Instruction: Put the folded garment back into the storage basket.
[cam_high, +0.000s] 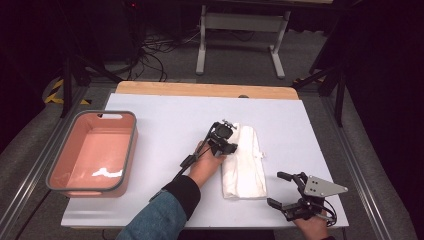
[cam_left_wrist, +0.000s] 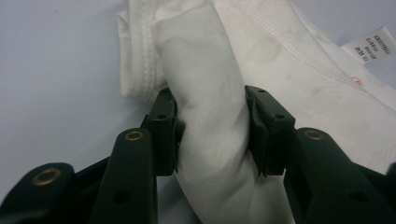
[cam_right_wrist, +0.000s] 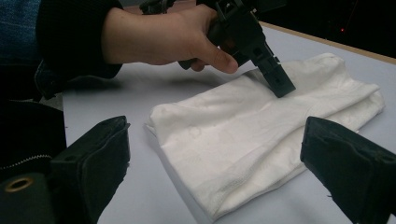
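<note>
from the high view, far left on my table (cam_high: 165, 107) sits the pink basin (cam_high: 131, 145) with a grey rim, something small and white lying on its floor; it stands well apart from everything i'm handling.

moving right, my left hand (cam_high: 206, 167) comes in over the table in a blue sleeve with a dark cuff, carrying the left gripper (cam_high: 226, 146) down onto the left edge of the folded white garment (cam_high: 245, 162). in the left gripper view the jaws are pinched onto a bunched fold of the white garment (cam_left_wrist: 210, 93), cloth pressed against both pads, so that gripper (cam_left_wrist: 212, 133) has hold of it. a hemmed edge curls just left of the fold, and a small printed label (cam_left_wrist: 371, 46) lies at the upper right on the cloth's edge.

the garment lies flat near the table's middle, long side running away from me.

further right, near the front edge, my right gripper (cam_high: 286, 192) with its grey plate is off the cloth, just beside the garment's near right corner. in the right gripper view its jaws stand wide apart with nothing between them, and the garment (cam_right_wrist: 261, 140) lies ahead on the table with the left gripper (cam_right_wrist: 278, 79) pressing into it.
</note>
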